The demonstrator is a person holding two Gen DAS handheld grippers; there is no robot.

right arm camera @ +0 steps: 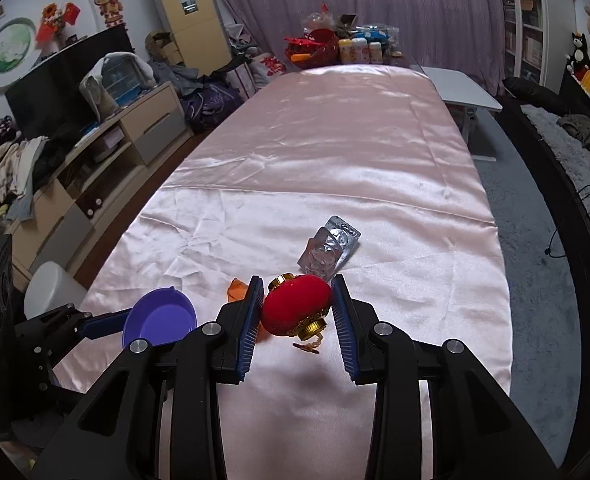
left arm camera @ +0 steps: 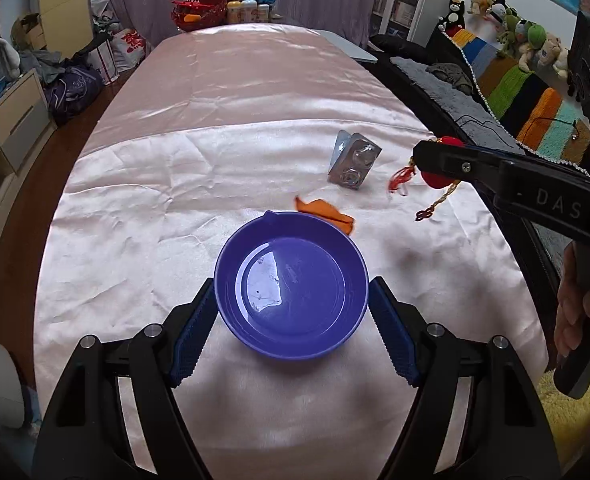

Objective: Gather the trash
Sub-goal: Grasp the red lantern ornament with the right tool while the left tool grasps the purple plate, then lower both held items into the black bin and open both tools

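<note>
Satin cloth [left arm camera: 255, 128] under glossy round bowl [left arm camera: 291, 288], velvety lantern [right arm camera: 297, 304]

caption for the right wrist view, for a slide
Right gripper clamps a red lantern ornament above the pink cloth; blister pack beyond.

Pretty clearly someone's lived-in living room at home: a TV [right arm camera: 61, 76] on a low cabinet [right arm camera: 107, 148], clothes piled beside it, a bookcase [right arm camera: 529, 20], stuffed toys [left arm camera: 523, 36] lined up over a striped crochet blanket [left arm camera: 535, 100], and purple curtains [right arm camera: 375, 4] behind the long tabletop [right arm camera: 335, 152] under pink satin.
</note>
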